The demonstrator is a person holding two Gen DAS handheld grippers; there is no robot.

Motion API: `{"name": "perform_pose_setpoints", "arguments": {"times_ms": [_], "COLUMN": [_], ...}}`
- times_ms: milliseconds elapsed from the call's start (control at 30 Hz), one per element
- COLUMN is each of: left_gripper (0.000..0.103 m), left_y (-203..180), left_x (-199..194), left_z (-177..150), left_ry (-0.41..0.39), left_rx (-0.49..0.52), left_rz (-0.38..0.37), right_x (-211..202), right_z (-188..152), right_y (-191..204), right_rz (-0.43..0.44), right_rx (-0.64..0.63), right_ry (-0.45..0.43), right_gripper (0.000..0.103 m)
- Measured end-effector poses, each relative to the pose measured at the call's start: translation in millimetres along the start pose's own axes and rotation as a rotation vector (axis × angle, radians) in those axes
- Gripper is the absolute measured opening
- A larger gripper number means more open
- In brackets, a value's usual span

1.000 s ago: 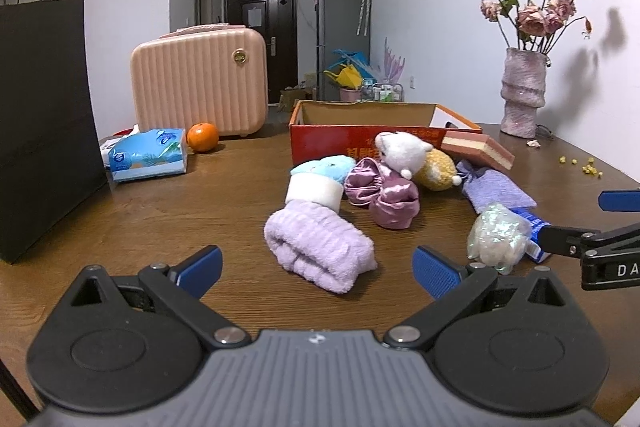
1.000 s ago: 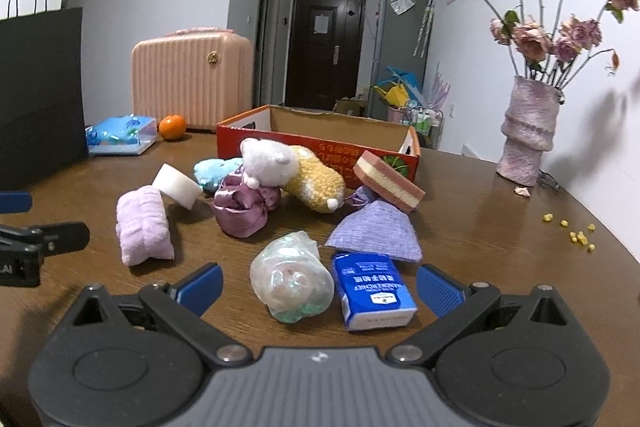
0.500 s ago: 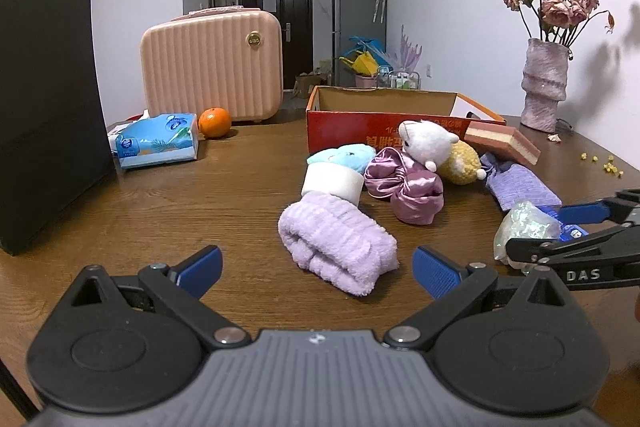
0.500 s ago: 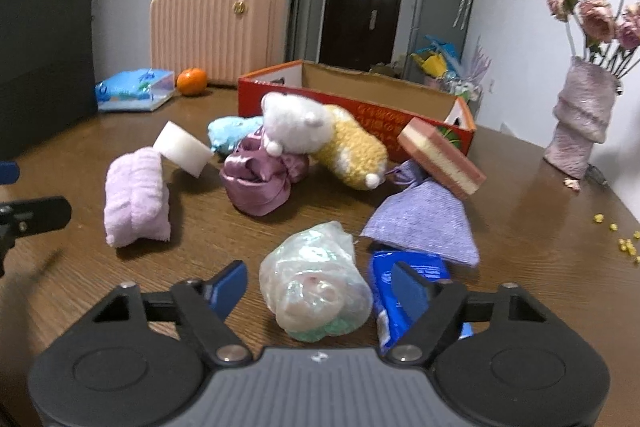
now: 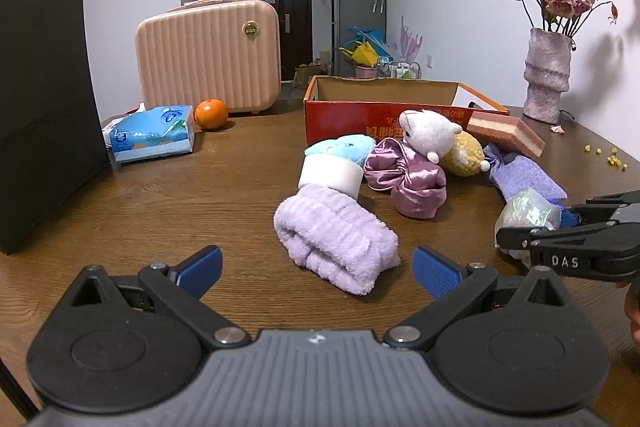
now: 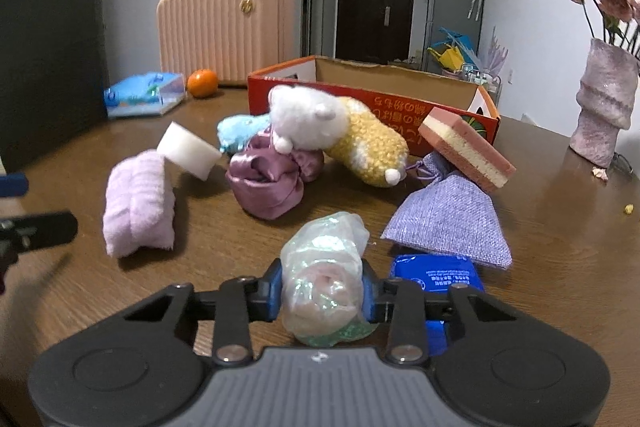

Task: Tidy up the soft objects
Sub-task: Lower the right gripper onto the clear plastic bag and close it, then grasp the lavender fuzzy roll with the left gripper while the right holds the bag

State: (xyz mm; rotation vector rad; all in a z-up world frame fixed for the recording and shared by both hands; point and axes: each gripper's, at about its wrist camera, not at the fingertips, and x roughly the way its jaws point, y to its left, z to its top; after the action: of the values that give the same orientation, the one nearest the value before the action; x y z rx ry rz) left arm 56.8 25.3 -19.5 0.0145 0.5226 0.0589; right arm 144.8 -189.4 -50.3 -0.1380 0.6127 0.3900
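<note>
An iridescent plastic-wrapped soft bundle (image 6: pixel 324 267) lies on the wooden table, and my right gripper (image 6: pixel 322 291) is closing on it, both blue pads pressed against its sides. In the left wrist view that gripper (image 5: pixel 532 231) shows at the right edge, on the bundle (image 5: pixel 528 211). My left gripper (image 5: pixel 316 267) stands open just short of a rolled lilac towel (image 5: pixel 336 239), apart from it. Behind are a white sponge (image 6: pixel 188 155), a purple satin scrunchie (image 6: pixel 268 183), a white-and-yellow plush (image 6: pixel 332 131) and a red cardboard box (image 6: pixel 360 95).
A lilac pouch (image 6: pixel 448 223), a blue packet (image 6: pixel 436 275) and a layered pink sponge (image 6: pixel 468 155) sit right of the bundle. A black paper bag (image 5: pixel 40 107), pink case (image 5: pixel 208 55), orange (image 5: pixel 211 113), tissue pack (image 5: pixel 152 135) and flower vase (image 5: pixel 546 75) ring the table.
My right gripper moved forward and down over the iridescent bundle, and its jaws went from wide apart to pressing on it. The left gripper kept still and open.
</note>
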Motion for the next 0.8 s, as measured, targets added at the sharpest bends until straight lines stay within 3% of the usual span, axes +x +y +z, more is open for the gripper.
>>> {"name": "perform_pose_setpoints", "arguments": {"times_ms": [400,800], "left_gripper": [0.103,0.103], "left_y": [-1,-17], "left_x": [18,60], "left_z": [13,32], "left_ry": [0.031,0.097], "left_rx": [0.023,0.051], "left_rz": [-0.021,0.003], "right_x": [-24,-28], "right_z": [0,-3], "right_y": [-24,-33], "right_rz": [0.003,-0.034], "right_rx": [0.139,0.187], "right_ry": [-0.182,-0.210], "right_gripper": [0.035,0.035]}}
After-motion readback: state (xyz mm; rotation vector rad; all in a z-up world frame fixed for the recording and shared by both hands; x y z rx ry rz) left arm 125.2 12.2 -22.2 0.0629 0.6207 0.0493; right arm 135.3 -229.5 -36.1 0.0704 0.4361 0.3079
